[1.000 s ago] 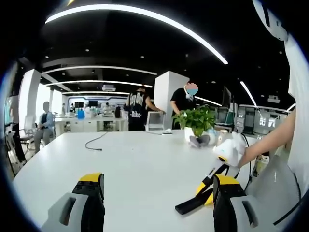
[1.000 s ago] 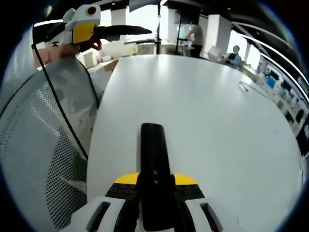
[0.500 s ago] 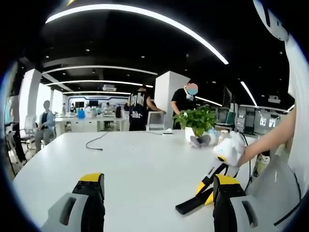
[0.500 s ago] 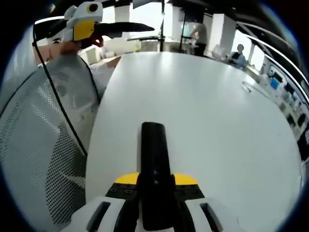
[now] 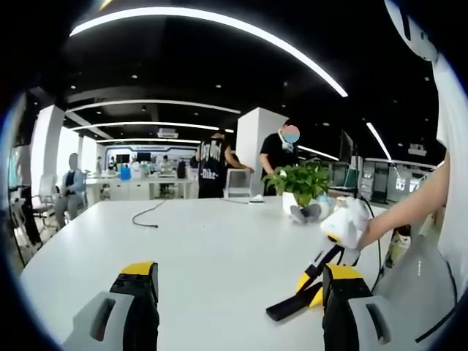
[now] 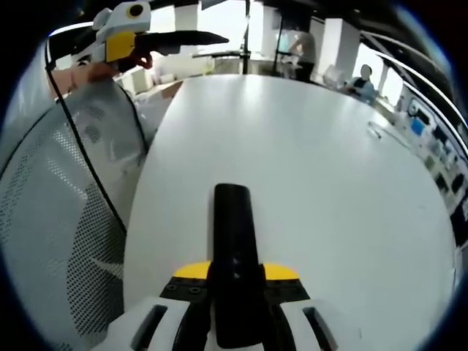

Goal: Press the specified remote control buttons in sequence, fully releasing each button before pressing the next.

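A long black remote control [image 6: 232, 227] lies lengthwise between my right gripper's [image 6: 235, 274] yellow-tipped jaws, which are shut on its near end. It points out over the white table [image 6: 314, 161]. In the left gripper view the same remote [image 5: 287, 308] slants down to the left, held just above the table [image 5: 205, 241] by the right gripper [image 5: 311, 289] in a person's hand. My left gripper [image 5: 238, 292] is open, its jaws wide apart with nothing between them. In the right gripper view it [image 6: 212, 36] is raised at the upper left, away from the remote.
A potted plant [image 5: 300, 183] and a loose black cable [image 5: 146, 216] lie on the far part of the table. Several people stand or sit beyond it. A white mesh chair [image 6: 51, 219] and a hanging black cord [image 6: 88, 168] are beside the table's left edge.
Both views have drifted slightly. The remote stays in the right gripper's jaws and the left jaws stay open.
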Motion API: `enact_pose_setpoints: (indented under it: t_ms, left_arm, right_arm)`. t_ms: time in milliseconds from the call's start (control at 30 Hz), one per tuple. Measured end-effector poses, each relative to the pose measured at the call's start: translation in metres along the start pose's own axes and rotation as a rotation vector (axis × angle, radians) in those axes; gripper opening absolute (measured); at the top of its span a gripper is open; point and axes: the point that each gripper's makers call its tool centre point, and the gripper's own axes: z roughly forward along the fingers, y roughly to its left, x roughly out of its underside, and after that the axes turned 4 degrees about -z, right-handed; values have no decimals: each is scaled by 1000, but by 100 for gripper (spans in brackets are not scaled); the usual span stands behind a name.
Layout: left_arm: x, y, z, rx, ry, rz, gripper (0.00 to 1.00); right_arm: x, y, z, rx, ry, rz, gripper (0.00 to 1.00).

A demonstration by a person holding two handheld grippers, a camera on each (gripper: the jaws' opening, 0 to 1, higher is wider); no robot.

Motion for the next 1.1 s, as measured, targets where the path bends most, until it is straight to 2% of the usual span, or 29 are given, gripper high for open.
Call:
enact_pose_setpoints:
  t_ms: [567,700,1100]
  left_arm:
    - [0,0,0,-3,-2,0,96]
    - [11,9,0,-5,-2,-1,96]
    - [11,8,0,-4,2,-2,96]
  right_arm:
    - [1,-9,0,-12,32,-19,21]
    - [2,-10,0,-19,40,-25,21]
    - [2,-14,0,-24,42,-29,21]
